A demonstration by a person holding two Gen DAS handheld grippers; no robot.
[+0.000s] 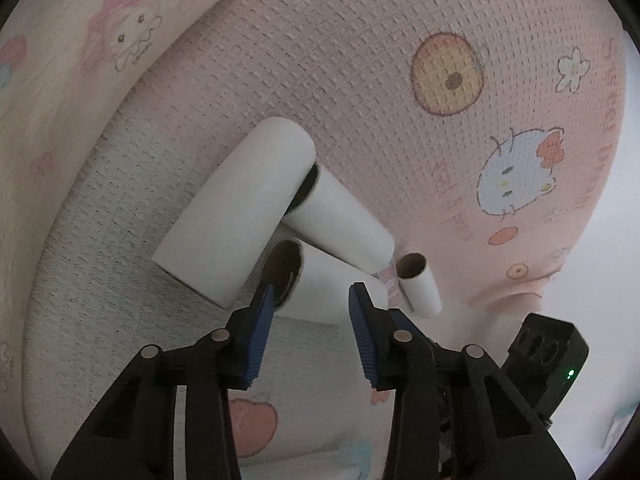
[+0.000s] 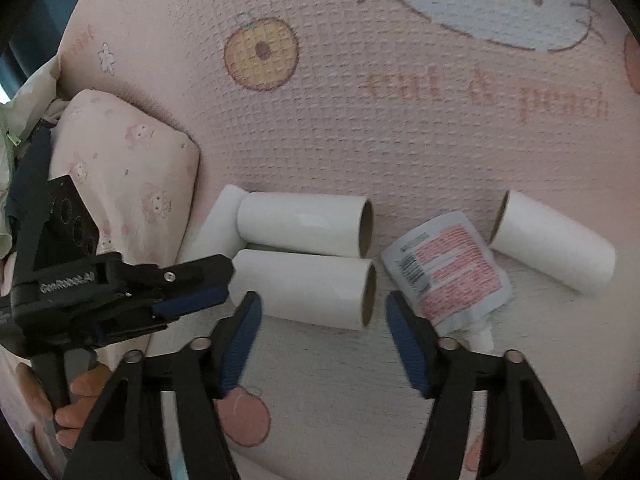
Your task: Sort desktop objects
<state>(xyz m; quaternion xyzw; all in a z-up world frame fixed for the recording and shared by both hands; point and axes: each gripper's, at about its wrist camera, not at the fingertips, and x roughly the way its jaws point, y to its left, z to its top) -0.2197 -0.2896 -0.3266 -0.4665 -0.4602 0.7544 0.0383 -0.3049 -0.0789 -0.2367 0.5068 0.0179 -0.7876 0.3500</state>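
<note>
Several white cardboard rolls lie on a pink blanket. Three are clustered: a near roll (image 1: 324, 276) (image 2: 304, 284), a middle roll (image 1: 340, 224) (image 2: 300, 224) and a far one (image 1: 236, 208) (image 2: 218, 220). A fourth roll (image 1: 420, 284) (image 2: 552, 240) lies apart to the right. A white pouch (image 2: 448, 264) with red print lies between it and the cluster. My left gripper (image 1: 312, 296) (image 2: 224, 280) is open at the near roll's left end, one fingertip in front of its hole. My right gripper (image 2: 323, 304) hangs open over that roll's right end, its pads off it.
The blanket (image 2: 360, 120) carries cartoon cat and peach prints. A pale printed pillow (image 2: 128, 184) (image 1: 80, 80) rests left of the rolls. A person's hand (image 2: 80, 400) grips the left tool's handle. The right tool's black body (image 1: 548, 352) shows at lower right of the left wrist view.
</note>
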